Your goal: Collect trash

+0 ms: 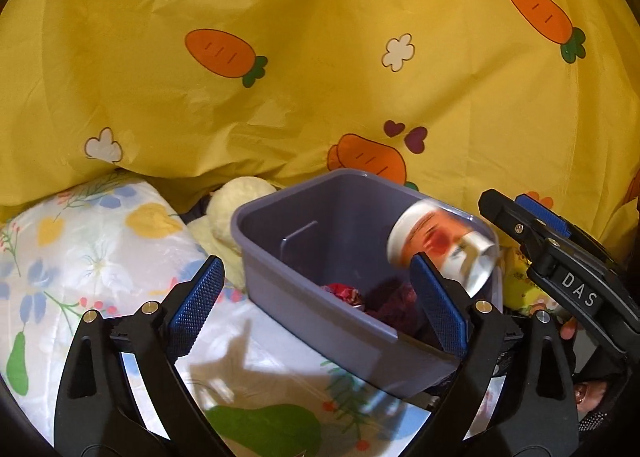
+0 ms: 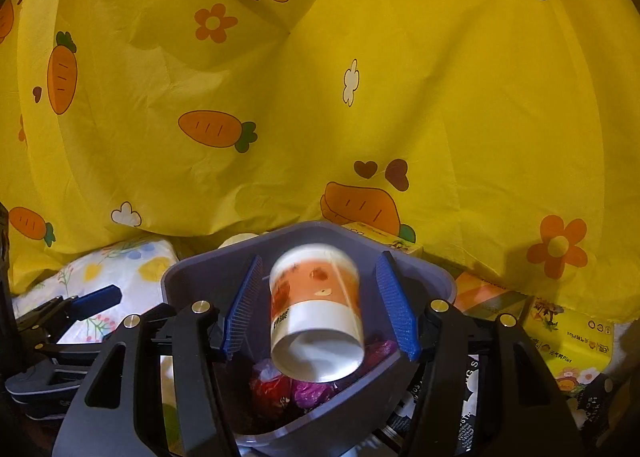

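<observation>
A grey-purple plastic bin [image 1: 280,257] [image 2: 192,281] stands on the bed with red and purple crumpled wrappers [image 1: 344,293] [image 2: 304,389] inside. An orange and white paper cup [image 2: 316,309] [image 1: 440,249] is blurred, in the air over the bin, between the spread fingers of my right gripper [image 2: 320,309], which do not touch it. My right gripper is open; it also shows in the left wrist view [image 1: 536,233]. My left gripper [image 1: 320,309] is open and empty at the bin's near left side; it also shows in the right wrist view [image 2: 92,303].
A yellow carrot-print quilt [image 1: 320,77] [image 2: 320,97] rises behind the bin. A floral pillow [image 1: 100,241] and a cream plush [image 1: 236,209] lie left of it. Yellow packets [image 2: 568,345] and a box [image 2: 380,237] lie to the right.
</observation>
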### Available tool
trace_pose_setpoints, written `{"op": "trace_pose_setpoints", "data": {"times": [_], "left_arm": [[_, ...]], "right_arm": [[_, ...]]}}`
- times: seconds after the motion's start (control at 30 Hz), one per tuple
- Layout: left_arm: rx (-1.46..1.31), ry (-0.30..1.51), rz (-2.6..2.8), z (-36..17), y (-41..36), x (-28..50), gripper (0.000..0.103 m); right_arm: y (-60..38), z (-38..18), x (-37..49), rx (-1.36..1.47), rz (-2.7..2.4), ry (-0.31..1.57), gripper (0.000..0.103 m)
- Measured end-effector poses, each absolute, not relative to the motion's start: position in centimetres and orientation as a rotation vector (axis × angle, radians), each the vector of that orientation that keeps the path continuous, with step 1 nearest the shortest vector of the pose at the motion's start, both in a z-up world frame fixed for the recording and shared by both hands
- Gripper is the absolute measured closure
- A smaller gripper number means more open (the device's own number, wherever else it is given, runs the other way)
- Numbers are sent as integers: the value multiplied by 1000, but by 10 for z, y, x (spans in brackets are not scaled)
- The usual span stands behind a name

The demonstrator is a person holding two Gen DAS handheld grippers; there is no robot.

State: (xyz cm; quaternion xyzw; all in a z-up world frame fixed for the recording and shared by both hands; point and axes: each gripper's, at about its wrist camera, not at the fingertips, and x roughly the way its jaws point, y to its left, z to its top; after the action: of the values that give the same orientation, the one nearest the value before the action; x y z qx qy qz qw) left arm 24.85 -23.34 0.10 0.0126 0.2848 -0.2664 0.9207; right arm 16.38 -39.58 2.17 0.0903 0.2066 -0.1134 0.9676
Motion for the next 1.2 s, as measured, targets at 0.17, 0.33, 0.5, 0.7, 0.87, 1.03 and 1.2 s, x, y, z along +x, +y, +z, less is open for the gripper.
{"op": "trace_pose_setpoints", "data": {"times": [0.17, 0.33, 0.5, 0.7, 0.87, 1.03, 1.2], "left_arm": [[41, 547, -455, 8, -210, 235, 6], [55, 517, -369, 12, -188, 215, 6], [38, 472, -291, 18, -160, 187, 6], [26, 451, -213, 22, -128, 152, 6], [28, 467, -159, 20, -104, 123, 6], [-20, 484, -142, 17, -77, 93, 6], [-21, 459, -80, 18, -60, 66, 6]], "right_arm": [[-387, 25, 159, 171, -233, 399, 24], [-365, 31, 146, 116, -261, 390, 6], [-340, 29, 132, 65, -259, 395, 5], [-313, 30, 110, 89, -198, 411, 5], [-289, 30, 88, 75, -178, 417, 5], [-266, 29, 65, 62, -163, 421, 5], [-249, 28, 44, 48, -145, 423, 5]]}}
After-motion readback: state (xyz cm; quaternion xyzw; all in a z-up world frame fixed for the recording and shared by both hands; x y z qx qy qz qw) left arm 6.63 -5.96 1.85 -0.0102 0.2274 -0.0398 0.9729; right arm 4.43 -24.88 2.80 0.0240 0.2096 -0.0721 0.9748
